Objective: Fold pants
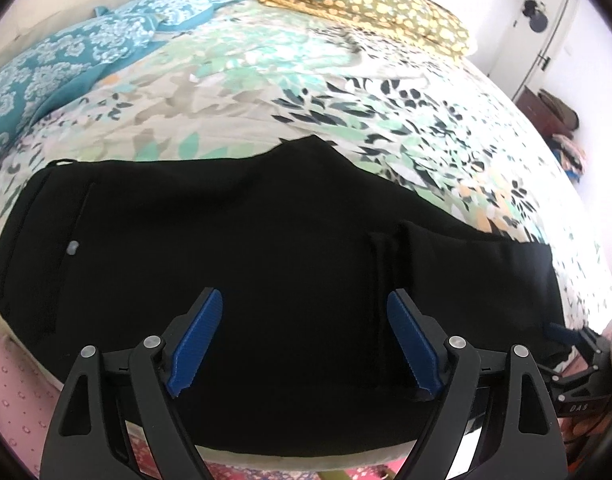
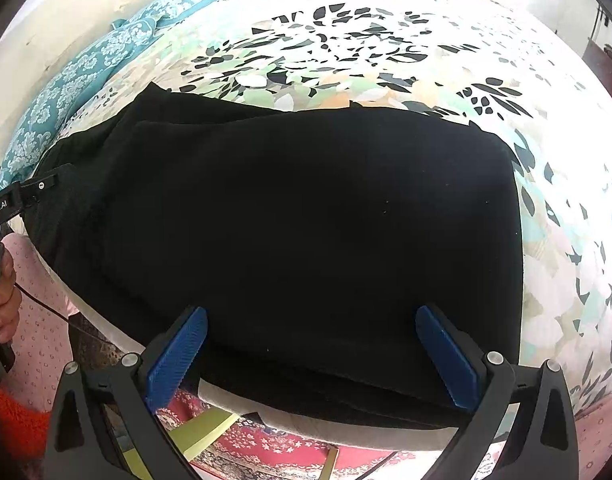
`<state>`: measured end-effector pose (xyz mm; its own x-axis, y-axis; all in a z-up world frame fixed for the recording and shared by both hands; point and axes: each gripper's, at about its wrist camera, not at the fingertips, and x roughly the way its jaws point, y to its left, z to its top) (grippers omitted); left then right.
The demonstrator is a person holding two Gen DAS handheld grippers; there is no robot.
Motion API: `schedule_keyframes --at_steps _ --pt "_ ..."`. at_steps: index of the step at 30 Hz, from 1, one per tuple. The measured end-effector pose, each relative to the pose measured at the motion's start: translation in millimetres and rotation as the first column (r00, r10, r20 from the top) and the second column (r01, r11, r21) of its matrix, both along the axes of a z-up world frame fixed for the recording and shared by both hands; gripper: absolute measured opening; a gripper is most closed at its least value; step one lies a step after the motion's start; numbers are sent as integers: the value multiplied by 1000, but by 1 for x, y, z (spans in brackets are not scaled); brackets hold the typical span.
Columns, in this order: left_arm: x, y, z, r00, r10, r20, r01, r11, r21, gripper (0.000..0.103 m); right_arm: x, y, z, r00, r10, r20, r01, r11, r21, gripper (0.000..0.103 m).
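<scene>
Home bedroom, floral-sheeted bed [image 1: 266, 92], pillows [image 1: 370, 4]

Bright daylight all over, strongest toward the top and right. Blown-out whites on the floral bedsheet [image 2: 386, 40] in the right wrist view, pattern nearly washed away near the far edge. Same story on the white wall and door [image 1: 546, 32] in the left wrist view. Total opposite on the black pants [image 1: 226, 260]: crushed to flat black, barely a fold or seam readable, just a faint pocket line and a small grey button. Heavy fisheye bending, bed curved like a dome, dark vignette in the corners. Slightly soft and smeary toward the rims, sharpest on the blue pads [image 2: 178, 356].
</scene>
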<state>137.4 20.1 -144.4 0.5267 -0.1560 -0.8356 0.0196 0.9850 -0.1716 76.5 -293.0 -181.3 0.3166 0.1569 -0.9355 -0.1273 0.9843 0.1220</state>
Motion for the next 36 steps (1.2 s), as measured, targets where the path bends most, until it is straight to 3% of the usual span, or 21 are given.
schedule_keyframes --at_steps 16,21,27,32,36 --pt "2 16 -6 997 69 -35 -69 998 -10 86 -2 1 0 1000 -16 25 16 1000 -9 103" --pt "8 35 4 994 108 -16 -108 994 -26 86 -3 0 0 999 -15 30 15 1000 -9 103" --pt "35 115 29 964 265 16 -265 964 -18 90 -3 0 0 999 -12 31 12 1000 -10 103" --pt "60 188 21 939 334 -76 -332 942 41 91 -2 0 0 999 -14 31 14 1000 -10 103" --pt "68 221 5 929 351 -121 -340 935 103 91 -2 0 0 999 -12 31 13 1000 -11 103"
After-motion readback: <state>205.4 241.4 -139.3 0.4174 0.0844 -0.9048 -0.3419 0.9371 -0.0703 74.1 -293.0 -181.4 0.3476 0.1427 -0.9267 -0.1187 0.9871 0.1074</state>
